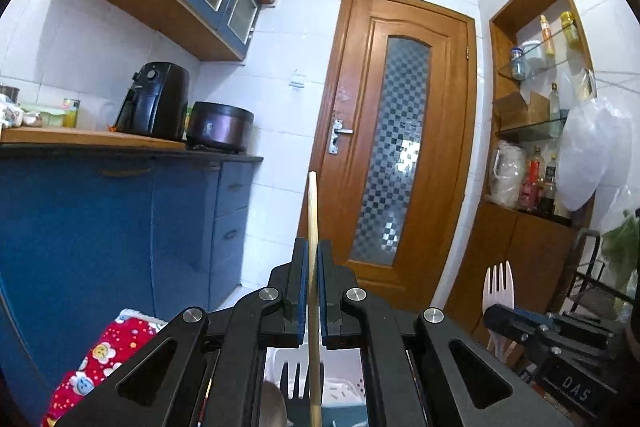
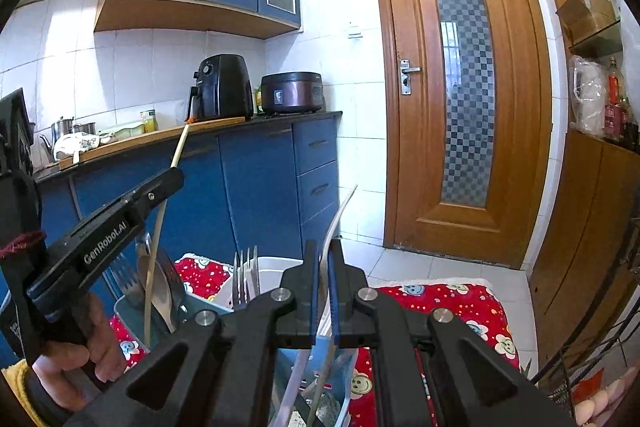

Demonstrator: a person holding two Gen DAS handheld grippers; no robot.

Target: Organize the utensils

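My left gripper [image 1: 313, 259] is shut on a light wooden chopstick [image 1: 313, 211] that stands upright between the blue pads; it also shows in the right wrist view [image 2: 176, 153], above a blue utensil holder [image 2: 132, 311] with metal forks and spoons. My right gripper [image 2: 325, 259] is shut on a white plastic fork [image 2: 340, 215], seen edge-on, tines up; the fork's tines also show in the left wrist view [image 1: 498, 285]. A white holder [image 2: 276, 267] with forks stands behind the blue one.
A red patterned cloth [image 2: 452, 301] covers the table under the holders. Blue cabinets and a counter [image 2: 256, 163] with an air fryer and a cooker stand behind. A wooden door [image 2: 460, 87] is ahead, shelves with bottles at the right.
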